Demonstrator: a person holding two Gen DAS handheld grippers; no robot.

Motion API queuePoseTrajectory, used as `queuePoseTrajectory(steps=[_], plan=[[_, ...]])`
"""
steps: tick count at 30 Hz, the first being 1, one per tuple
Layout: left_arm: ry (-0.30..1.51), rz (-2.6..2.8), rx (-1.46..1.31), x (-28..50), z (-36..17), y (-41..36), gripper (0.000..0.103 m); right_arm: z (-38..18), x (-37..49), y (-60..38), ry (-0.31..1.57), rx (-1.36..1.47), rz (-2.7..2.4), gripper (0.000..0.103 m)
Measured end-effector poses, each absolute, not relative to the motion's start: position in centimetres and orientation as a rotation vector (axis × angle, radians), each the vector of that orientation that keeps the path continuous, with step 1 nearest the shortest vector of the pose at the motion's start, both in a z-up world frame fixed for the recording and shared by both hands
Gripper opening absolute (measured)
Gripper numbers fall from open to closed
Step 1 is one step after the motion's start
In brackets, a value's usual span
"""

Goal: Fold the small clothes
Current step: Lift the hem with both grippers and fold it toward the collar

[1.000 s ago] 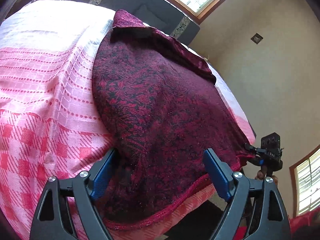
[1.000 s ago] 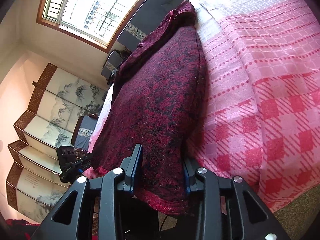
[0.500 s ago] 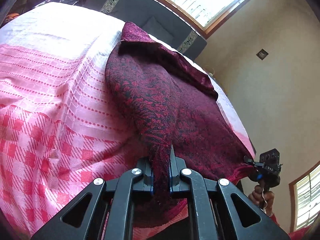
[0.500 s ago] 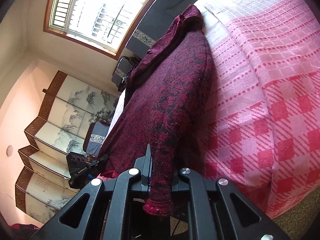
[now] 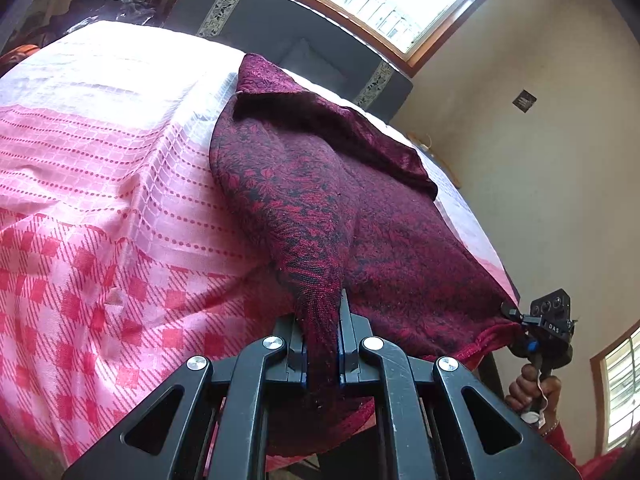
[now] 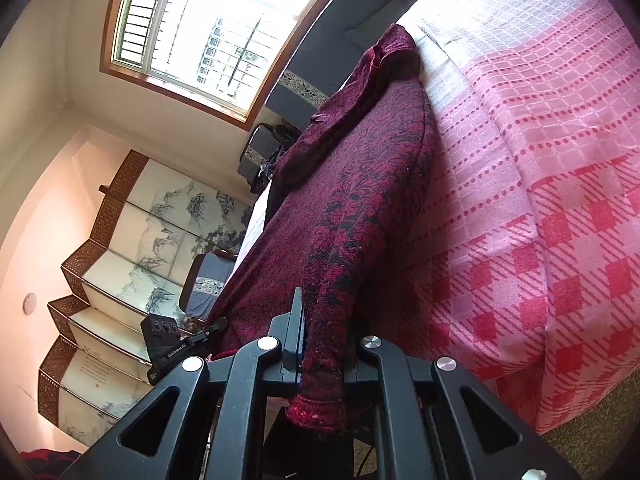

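A dark red patterned garment (image 5: 304, 184) (image 6: 360, 184) lies lengthwise on a bed with a pink checked cover (image 5: 100, 208) (image 6: 540, 160). My left gripper (image 5: 322, 344) is shut on one bottom corner of the garment, the cloth pinched into a ridge between its fingers. My right gripper (image 6: 320, 352) is shut on the other bottom corner, with the hem hanging out below the jaws. Each gripper shows in the other's view: the right gripper (image 5: 516, 318) at the garment's far hem corner, the left gripper (image 6: 216, 326) likewise.
A dark headboard (image 5: 280, 32) and a window (image 6: 200, 24) stand beyond the bed's far end. A folding painted screen (image 6: 132, 260) and a grey chair (image 6: 208, 284) stand beside the bed. A person's hand (image 5: 532, 392) holds the right gripper's handle. Carpet (image 6: 592, 432) lies beside the bed.
Both grippers went from open around the hem to shut on it. The cloth now bunches into raised ridges at each corner, slightly lifted.
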State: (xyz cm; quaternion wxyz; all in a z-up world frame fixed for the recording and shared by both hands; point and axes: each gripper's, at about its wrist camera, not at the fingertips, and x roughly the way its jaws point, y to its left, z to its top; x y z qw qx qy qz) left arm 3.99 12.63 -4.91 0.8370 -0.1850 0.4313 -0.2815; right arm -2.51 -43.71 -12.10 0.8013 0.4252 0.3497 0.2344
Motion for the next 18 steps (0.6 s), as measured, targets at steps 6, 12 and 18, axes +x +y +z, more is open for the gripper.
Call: queuePoseTrajectory(steps=[6, 12, 18], plan=[[0.919, -0.594, -0.395, 4.5, -4.8, 12.5, 0.010, -12.4, -2.4, -44.1, 0.752, 0.928, 0.503, 0.010], [0.900, -0.610, -0.382, 5.4, -3.0, 11.9, 0.010, -11.0, -1.3, -45.0, 0.738, 0.940, 0.513, 0.010], [0.863, -0.623, -0.400, 7.8, -0.2, 10.8, 0.010, -7.6, 0.7, -46.2, 0.695, 0.919, 0.519, 0.010]])
